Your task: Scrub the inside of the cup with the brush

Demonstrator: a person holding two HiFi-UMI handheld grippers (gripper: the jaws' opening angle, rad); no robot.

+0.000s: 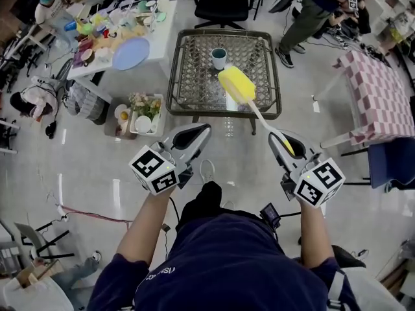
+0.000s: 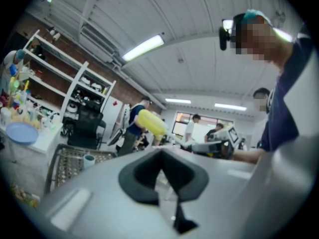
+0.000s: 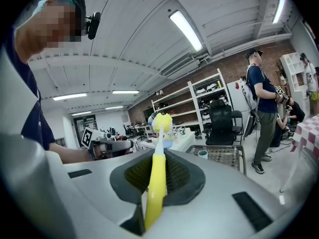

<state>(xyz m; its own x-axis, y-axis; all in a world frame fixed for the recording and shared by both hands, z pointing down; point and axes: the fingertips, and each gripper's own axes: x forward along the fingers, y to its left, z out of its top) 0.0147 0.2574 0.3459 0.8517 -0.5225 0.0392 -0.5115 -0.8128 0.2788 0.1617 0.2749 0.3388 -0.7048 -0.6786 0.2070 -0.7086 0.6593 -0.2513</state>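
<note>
A small teal cup (image 1: 218, 57) stands upright on the low glass-topped table (image 1: 188, 83); it also shows as the cup (image 2: 88, 160) and the cup (image 3: 202, 154). My right gripper (image 1: 292, 149) is shut on the yellow handle of the brush (image 3: 155, 183), whose yellow sponge head (image 1: 237, 85) hangs over the table, right of the cup and apart from it. My left gripper (image 1: 192, 138) is shut with nothing in it, held level beside the right one and short of the table.
A white side table (image 1: 123, 41) with a blue plate and clutter stands at the left, and a bin of bowls (image 1: 139, 115) sits on the floor. A checked table (image 1: 382, 96) is at the right. A black office chair (image 1: 224, 2) and a standing person (image 1: 311, 15) are behind the table.
</note>
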